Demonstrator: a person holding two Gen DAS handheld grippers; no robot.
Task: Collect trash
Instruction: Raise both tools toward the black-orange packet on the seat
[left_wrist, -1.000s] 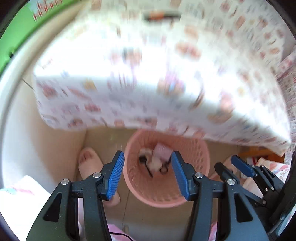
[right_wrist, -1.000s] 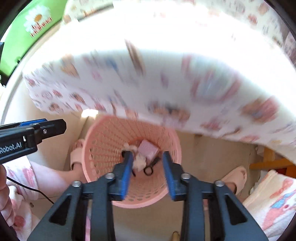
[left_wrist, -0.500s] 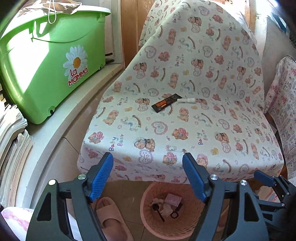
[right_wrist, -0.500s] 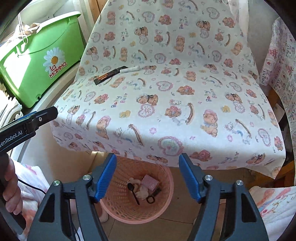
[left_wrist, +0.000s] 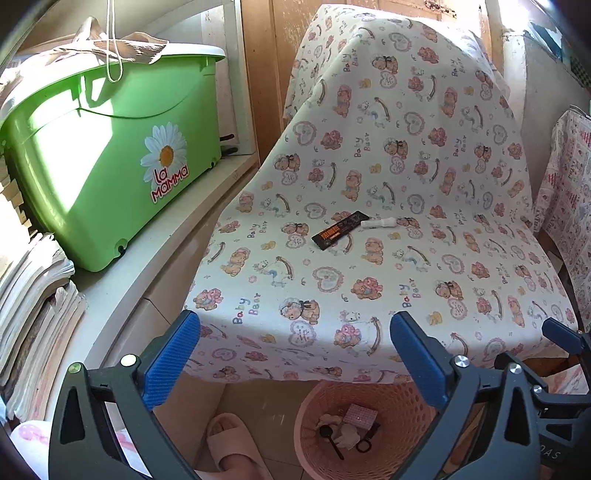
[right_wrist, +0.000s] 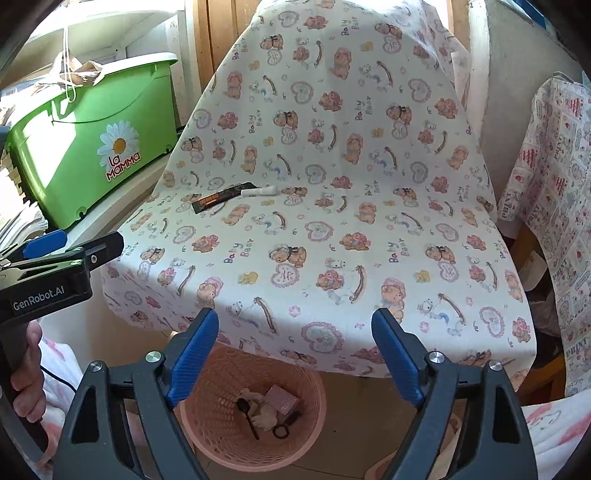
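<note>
Left gripper (left_wrist: 295, 354), right gripper (right_wrist: 291, 350) jaws opening, empty; pink basket (right_wrist: 207, 417) lower centre below both; dark wrapper (left_wrist: 338, 230) mid-frame beyond.

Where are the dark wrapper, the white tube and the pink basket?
dark wrapper (left_wrist: 339, 229), left wrist view, middle of its printed face.
white tube (left_wrist: 378, 223), left wrist view, middle of its body.
pink basket (right_wrist: 207, 406), right wrist view, inner left wall.

Both grippers now sit higher than a second ago, lifted away from the pink basket (right_wrist: 251, 406). The left gripper (left_wrist: 295, 354) and the right gripper (right_wrist: 293, 354) are opening, empty. The bear-print sheet (left_wrist: 388, 240), blurred before, now shows sharply, with a dark wrapper (left_wrist: 338, 230) in view.
</note>
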